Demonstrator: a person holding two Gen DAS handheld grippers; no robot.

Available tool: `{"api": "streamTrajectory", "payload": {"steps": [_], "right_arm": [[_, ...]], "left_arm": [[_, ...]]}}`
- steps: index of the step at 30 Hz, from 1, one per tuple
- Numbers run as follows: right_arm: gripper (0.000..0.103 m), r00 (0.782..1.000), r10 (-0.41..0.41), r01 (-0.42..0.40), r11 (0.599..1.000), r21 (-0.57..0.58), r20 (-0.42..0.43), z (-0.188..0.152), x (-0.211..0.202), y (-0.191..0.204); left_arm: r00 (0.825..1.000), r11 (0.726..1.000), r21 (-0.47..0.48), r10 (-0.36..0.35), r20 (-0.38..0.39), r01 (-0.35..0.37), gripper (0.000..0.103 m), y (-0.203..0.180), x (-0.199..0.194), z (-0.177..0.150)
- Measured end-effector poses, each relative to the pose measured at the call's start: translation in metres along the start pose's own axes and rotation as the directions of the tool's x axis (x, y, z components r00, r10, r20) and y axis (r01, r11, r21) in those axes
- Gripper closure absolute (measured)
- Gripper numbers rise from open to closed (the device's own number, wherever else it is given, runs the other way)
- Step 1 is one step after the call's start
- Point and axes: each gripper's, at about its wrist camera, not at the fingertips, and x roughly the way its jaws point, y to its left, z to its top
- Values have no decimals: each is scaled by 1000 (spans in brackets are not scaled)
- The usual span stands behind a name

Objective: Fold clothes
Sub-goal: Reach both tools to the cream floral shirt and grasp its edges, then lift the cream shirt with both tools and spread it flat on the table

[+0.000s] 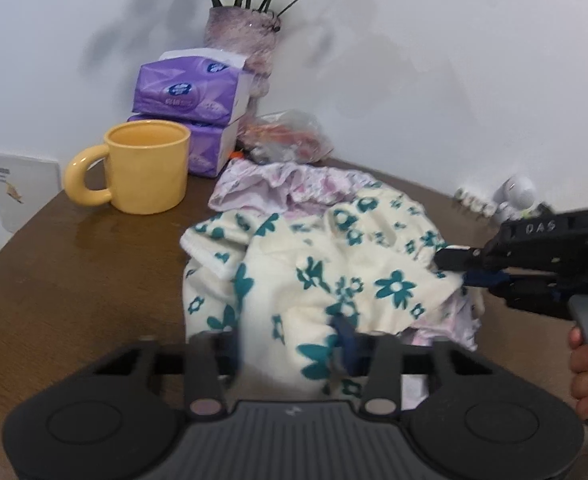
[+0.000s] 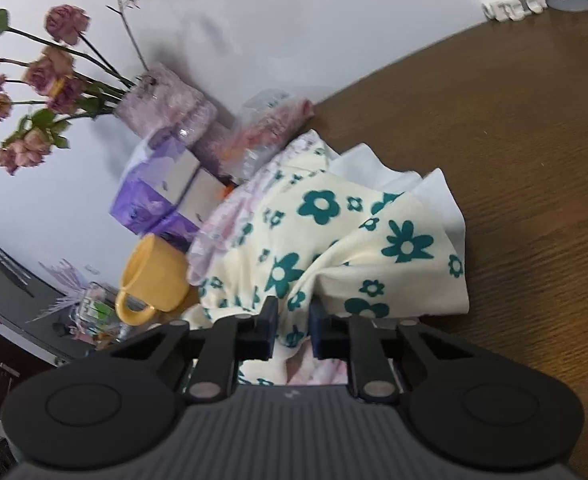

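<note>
The cream garment with teal flowers (image 1: 334,280) lies bunched on the surface (image 1: 94,280), over a lilac garment (image 1: 286,184). Both the left gripper (image 1: 294,344) and right gripper (image 2: 292,320) have jaws clenched on its cloth. Best lift evenly and spread outward, away from the yellow mug (image 1: 142,168).

A lived-in home room is showing here. A brown wooden bench (image 1: 94,264) is standing against a plain white wall, carrying a vase of dried roses (image 2: 166,108), stacked purple tissue packs (image 1: 190,92), a yellow mug (image 1: 146,168) and a small white figurine (image 1: 516,194). Crumpled flower-print clothes (image 1: 334,276) are lying heaped on it, beside a clear plastic bag (image 1: 286,136).
</note>
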Motion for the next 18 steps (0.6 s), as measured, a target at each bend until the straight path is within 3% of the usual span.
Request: {"api": "streamTrajectory", "payload": {"steps": [3,9,15,18], "right_arm": [[94,999,17,-16,1000,-26,48,0,-7,5],[97,982,69,-58,996,-66,174,5,-42,25],[97,935,107,-78,992,-98,339,20,-138,23],[97,931,52,-7,992,-128,360,4,-191,-2]], "left_arm": [[998,998,-19,-56,23,57,88,7,-8,4],[987,997,4,-76,144,77,91,13,-45,24],[949,994,59,-103,296,90,91,19,-119,43],[960,993,69,-107,258,92,91,29,-134,23]]}}
